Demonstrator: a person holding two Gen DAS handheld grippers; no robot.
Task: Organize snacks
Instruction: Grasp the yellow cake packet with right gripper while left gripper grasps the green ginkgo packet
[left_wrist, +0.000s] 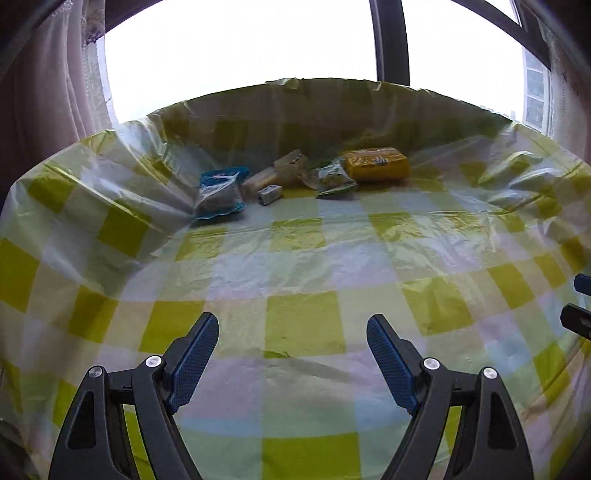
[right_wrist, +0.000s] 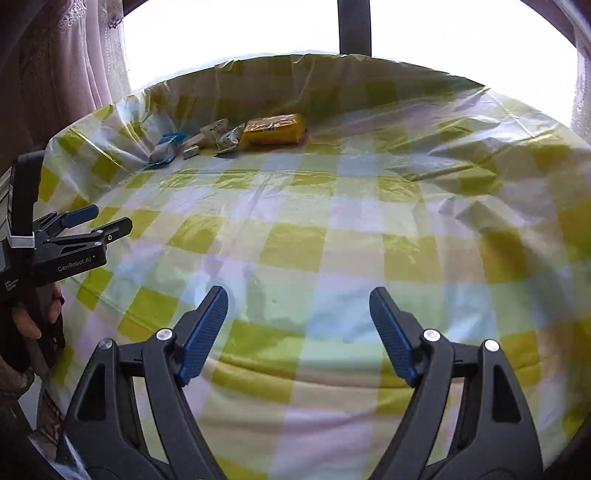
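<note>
1. The snacks sit in a small bunch at the far side of the table, close to the raised back edge of the cloth. We see a yellow soft plastic pack, a crinkly green and clear packet touching its left end, a pale boxy carton, a tiny grey and white box in front of it, and a blue and clear bag at the left end.
2. Our left gripper has its two blue pads wide apart with nothing between them. It hangs over bare cloth, well apart from the snacks.
3. Our right gripper is the same: pads wide apart, nothing held, over bare cloth near us.
4. We think the step now is reaching for a snack, or the bunch may already be done; we cannot tell which.
5. To do it well, we should reach far across, pick one snack at the edge of the bunch, and keep the pads apart until they are on both sides of it. The soft bags may slip or crumple, so we should squeeze gently.
6. The table wears a shiny plastic cloth with yellow-green, white and pale blue squares. It is wrinkled and may slide.
7. Behind it is a very bright window with a dark frame, and pale pink curtains on the left.
</note>
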